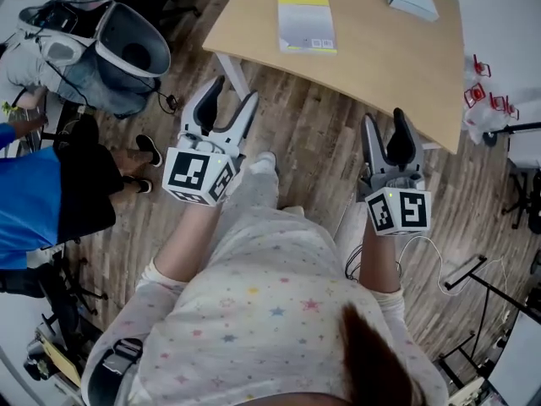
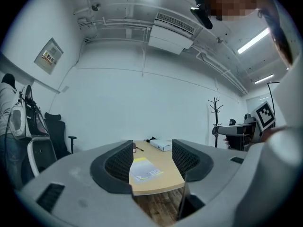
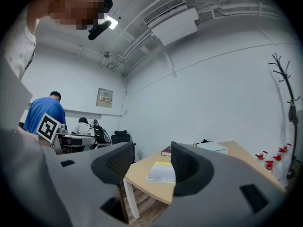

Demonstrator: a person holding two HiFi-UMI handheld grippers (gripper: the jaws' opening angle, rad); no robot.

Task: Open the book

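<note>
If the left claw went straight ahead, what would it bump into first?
Probably the table at its near edge, with the book lying just beyond it. The left claw is open and empty, with only air before the table. It might skim over the top; height is unclear.

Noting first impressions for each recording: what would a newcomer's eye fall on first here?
First the left gripper and right gripper, held side by side over the wood floor, jaws apart and empty. Ahead of them a closed book with a yellow band lies flat on the wooden table, untouched. A person in blue is at the head view's left edge.
</note>
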